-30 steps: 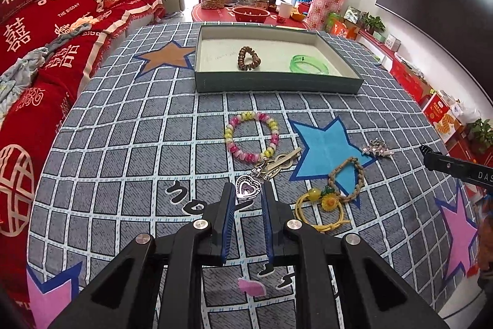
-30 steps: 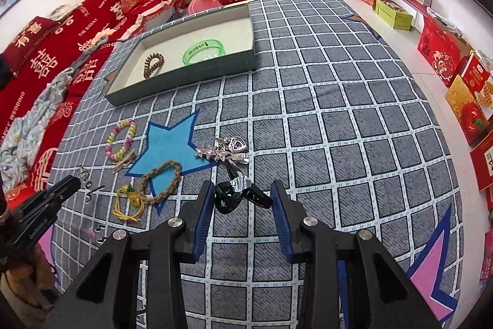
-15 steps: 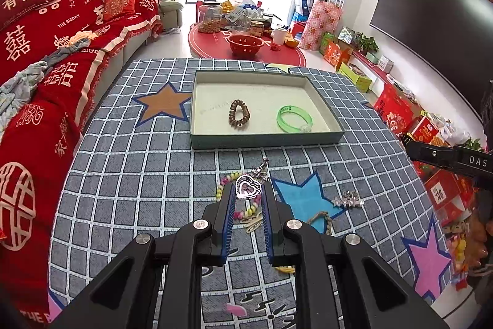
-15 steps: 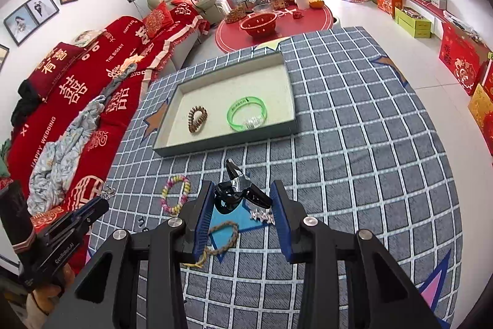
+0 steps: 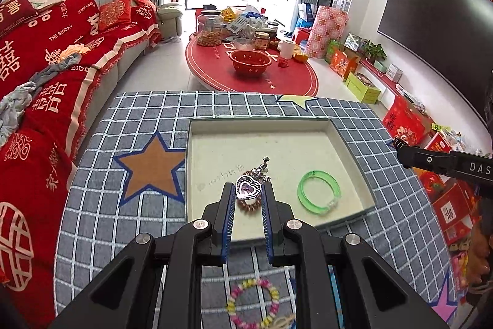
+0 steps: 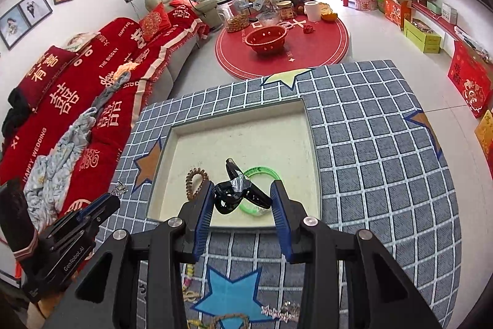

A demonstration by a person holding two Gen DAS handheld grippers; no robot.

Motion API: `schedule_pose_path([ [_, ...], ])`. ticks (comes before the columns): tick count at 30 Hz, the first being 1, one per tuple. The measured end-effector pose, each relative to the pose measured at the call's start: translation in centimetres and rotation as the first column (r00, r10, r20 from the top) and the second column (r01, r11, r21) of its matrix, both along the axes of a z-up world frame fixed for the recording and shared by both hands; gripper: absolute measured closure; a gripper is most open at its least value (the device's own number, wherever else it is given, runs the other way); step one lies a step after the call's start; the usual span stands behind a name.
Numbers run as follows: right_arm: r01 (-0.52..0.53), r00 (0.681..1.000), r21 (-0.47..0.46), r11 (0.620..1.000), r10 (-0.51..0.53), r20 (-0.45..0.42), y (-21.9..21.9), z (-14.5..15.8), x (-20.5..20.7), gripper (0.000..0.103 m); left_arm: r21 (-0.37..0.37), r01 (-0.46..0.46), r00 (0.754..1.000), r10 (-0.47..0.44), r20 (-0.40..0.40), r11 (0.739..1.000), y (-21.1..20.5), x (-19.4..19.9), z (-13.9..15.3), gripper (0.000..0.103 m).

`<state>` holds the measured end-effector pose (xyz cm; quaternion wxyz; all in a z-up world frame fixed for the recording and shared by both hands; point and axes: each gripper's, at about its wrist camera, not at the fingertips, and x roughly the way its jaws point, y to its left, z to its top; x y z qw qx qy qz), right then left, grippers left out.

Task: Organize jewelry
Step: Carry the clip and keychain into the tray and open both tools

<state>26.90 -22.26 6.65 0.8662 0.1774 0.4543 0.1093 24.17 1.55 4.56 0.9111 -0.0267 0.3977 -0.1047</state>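
Left gripper (image 5: 248, 196) clenched on silver heart-shaped pendant (image 5: 247, 189), above near edge of shallow grey-walled tray (image 5: 354, 144). Right gripper (image 6: 243, 196) clamps glossy black hair clip (image 6: 237, 193) over tray's near-right corner. Inside tray: translucent green bangle (image 5: 319, 192), brown wooden bead bracelet (image 6: 194, 181).

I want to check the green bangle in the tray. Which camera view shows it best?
The left wrist view: the green bangle lies whole and unobstructed in the tray. In the right wrist view the held black clip covers part of it.
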Motion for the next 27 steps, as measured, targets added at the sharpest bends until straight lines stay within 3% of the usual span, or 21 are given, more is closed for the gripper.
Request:
schedule_pose_path([
  [10,0.022,0.995,-0.009,1.000,-0.023,-0.094,0.7,-7.5,8.1,0.063,0.050,-0.019,0.998,0.022,-0.059,0.999,-1.4,7.8,-6.3,0.073],
  [16,0.025,0.991,-0.021,0.999,-0.027,-0.131,0.9,-10.7,9.9,0.063,0.090,-0.030,0.995,0.038,-0.088,0.995,-2.0,9.5,-8.4,0.073],
  [27,0.009,0.988,-0.054,0.998,-0.018,-0.156,1.5,-12.9,10.6,0.061,0.174,-0.051,0.995,0.066,-0.079,0.983,-2.6,9.9,-9.5,0.073],
])
